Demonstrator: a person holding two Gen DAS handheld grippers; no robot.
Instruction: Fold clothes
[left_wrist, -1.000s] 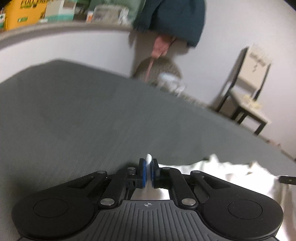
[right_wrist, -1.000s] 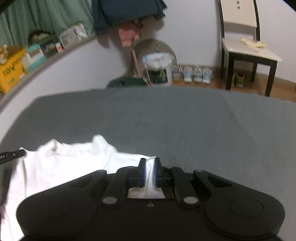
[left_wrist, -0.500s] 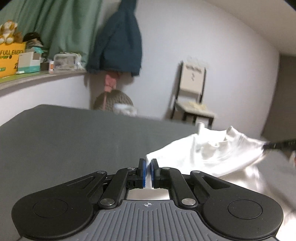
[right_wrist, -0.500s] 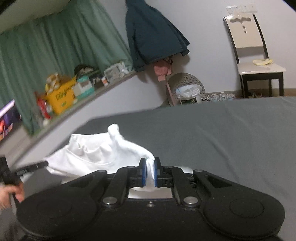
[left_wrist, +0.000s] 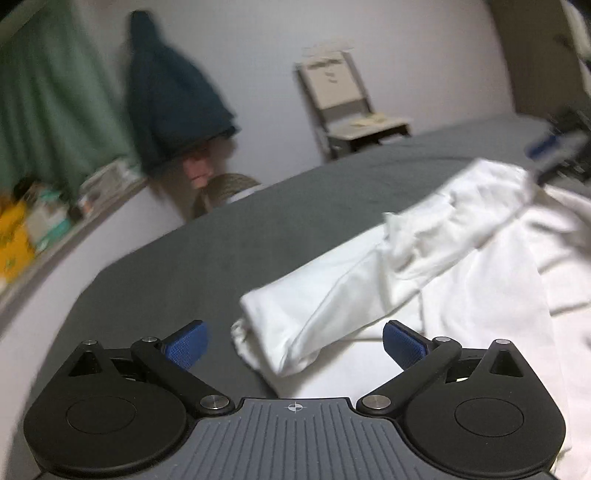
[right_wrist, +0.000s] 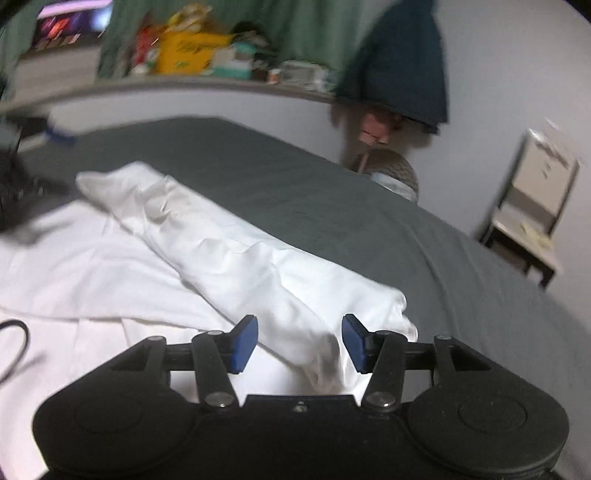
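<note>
- Your left tool (left_wrist: 293, 343) stands wide, its blue pads (left_wrist: 186, 343) spread apart and holding nothing.
- Your right tool (right_wrist: 299, 343) is also wide, with nothing between its blue pads (right_wrist: 243, 341).
- The white shirt (left_wrist: 369, 280) lies on the grey bed (left_wrist: 207, 254), its top edge folded over into a long roll.
- From the left wrist camera, the near end of that roll lies just ahead of the left tool, between the two pads but apart from both.
- From the right wrist camera, the other end of the shirt (right_wrist: 258, 266) roll sits just ahead of the right tool, reaching in between its pads; whether cloth touches a pad you cannot tell.
- The rest of the shirt spreads flat and creased on the bed beside the roll.
- Behind the bed, a dark blue jacket (left_wrist: 173, 107) hangs on the wall, and a chair (left_wrist: 347, 110) stands near it.
- A shelf (right_wrist: 207, 83) along the wall carries a yellow box (right_wrist: 188, 55) and other blurred clutter.
</note>
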